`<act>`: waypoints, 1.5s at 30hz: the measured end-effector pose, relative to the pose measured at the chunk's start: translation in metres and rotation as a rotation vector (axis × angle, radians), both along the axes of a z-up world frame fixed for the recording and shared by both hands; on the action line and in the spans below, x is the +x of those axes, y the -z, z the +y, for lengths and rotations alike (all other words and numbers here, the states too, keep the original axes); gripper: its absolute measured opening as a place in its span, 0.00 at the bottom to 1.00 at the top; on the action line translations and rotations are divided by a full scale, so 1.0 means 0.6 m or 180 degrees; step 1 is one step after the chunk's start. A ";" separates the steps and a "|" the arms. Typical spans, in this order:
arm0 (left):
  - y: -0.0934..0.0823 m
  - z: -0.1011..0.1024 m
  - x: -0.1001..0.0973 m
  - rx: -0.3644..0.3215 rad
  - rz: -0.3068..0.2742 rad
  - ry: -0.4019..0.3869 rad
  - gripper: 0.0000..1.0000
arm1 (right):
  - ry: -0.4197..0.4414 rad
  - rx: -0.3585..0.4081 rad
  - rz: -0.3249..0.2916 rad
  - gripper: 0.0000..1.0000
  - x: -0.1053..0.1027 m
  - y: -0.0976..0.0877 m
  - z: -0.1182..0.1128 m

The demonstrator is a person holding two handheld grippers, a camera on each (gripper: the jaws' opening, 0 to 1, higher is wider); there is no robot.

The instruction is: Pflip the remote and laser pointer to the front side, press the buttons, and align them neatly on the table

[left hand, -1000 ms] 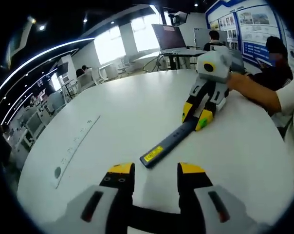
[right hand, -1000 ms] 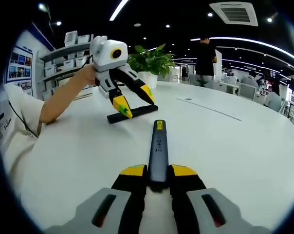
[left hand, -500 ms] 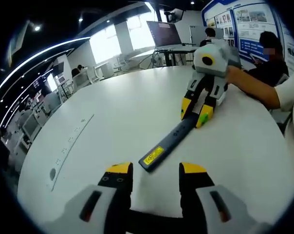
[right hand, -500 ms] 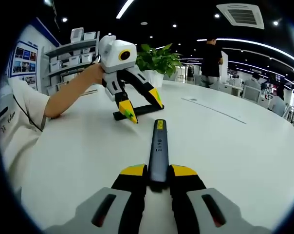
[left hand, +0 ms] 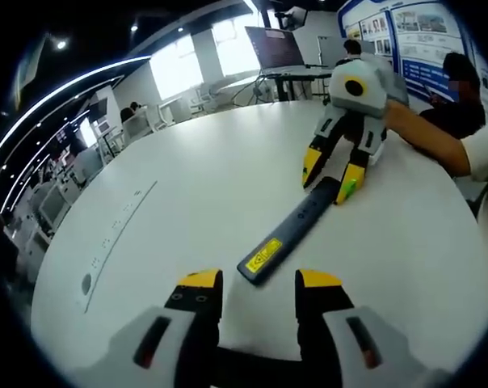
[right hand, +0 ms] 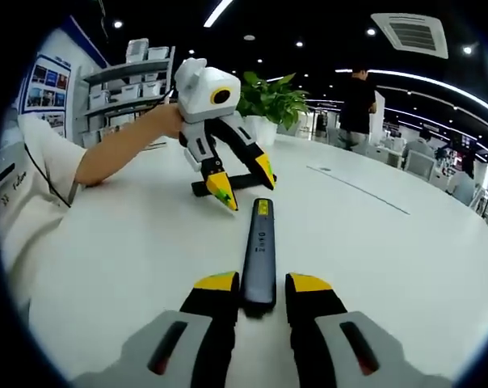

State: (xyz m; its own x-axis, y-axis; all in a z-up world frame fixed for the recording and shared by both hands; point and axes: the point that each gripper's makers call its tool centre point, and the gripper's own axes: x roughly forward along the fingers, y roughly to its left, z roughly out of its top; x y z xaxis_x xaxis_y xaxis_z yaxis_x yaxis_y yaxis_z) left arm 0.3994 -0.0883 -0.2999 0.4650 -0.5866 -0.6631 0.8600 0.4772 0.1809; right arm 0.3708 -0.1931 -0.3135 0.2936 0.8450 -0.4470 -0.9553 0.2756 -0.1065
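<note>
The right gripper [right hand: 258,283] sits low over the white table [right hand: 389,267], jaws slightly parted on either side of the near end of the laser pointer [right hand: 260,242]. They flank it with a thin gap on each side and do not seem to clamp it. The pointer lies flat near the middle of the table, well in from every edge, with small marks that look like buttons and a yellow label facing up, so it is probably already front side up.

At its far end the left gripper [left hand: 258,280] has its jaws spread wide and empty, with one tip just beside the pointer's yellow end. Behind those tips lies the dark remote [right hand: 200,190], roughly crosswise to the pointer. I cannot tell which face of it is up.

The step in hand looks like pressing and straightening. It would go best if the right jaws stayed loose as a fence while one tip came straight down on a button, since a slim bar on a smooth top will skid under a slanted push. After that, nudging from both ends would bring it parallel to the remote.

By count there are one pointer, one remote, two grippers, one table and one potted plant [right hand: 270,93] at the far edge.
</note>
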 end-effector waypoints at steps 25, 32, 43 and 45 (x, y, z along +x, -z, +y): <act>0.003 -0.009 -0.017 -0.0033 0.0034 0.0220 0.34 | -0.0143 0.0085 0.0165 0.21 -0.021 -0.001 0.000; 0.009 -0.014 -0.022 0.0058 0.0004 0.0343 0.33 | -0.0128 0.0092 0.0198 0.21 -0.017 0.000 -0.001; 0.019 0.006 -0.003 0.0097 0.0079 0.0030 0.26 | -0.0124 0.0094 0.0208 0.21 -0.016 0.000 -0.001; 0.021 0.004 -0.005 0.0064 0.0122 0.0014 0.23 | -0.0125 0.0093 0.0209 0.21 -0.015 0.000 -0.001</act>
State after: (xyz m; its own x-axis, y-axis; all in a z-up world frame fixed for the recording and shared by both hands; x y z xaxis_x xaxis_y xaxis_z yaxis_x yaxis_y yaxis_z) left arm 0.3965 -0.0859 -0.3125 0.4366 -0.5750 -0.6919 0.8685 0.4701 0.1573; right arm 0.3616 -0.1936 -0.3137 0.2309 0.8682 -0.4391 -0.9701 0.2400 -0.0357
